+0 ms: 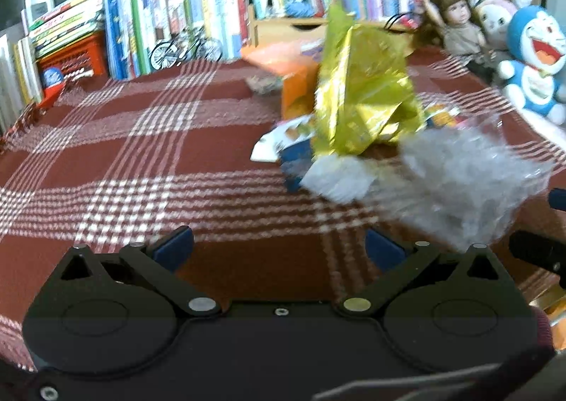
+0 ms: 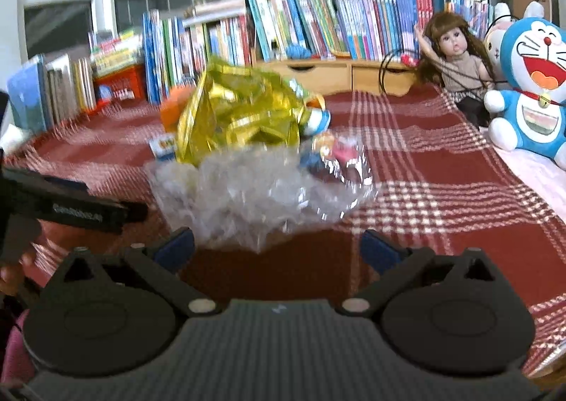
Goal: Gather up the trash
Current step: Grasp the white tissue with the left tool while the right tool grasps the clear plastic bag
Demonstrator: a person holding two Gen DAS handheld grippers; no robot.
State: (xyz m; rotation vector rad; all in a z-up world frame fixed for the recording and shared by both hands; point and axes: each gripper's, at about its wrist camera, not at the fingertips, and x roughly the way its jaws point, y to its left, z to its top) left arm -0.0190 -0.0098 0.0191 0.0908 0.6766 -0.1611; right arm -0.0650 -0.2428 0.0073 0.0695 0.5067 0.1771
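A heap of trash lies on the red plaid tablecloth. A crumpled gold foil wrapper stands tallest in it. A clear plastic bag lies nearest, and an orange box sits behind. Blue and white wrappers and a small colourful packet lie around them. My left gripper is open over bare cloth, left of the heap. My right gripper is open just short of the plastic bag, holding nothing.
Rows of upright books line the table's far side, along with a red crate and a wooden drawer unit. A model bicycle stands by the books. A doll and a blue plush toy sit at right.
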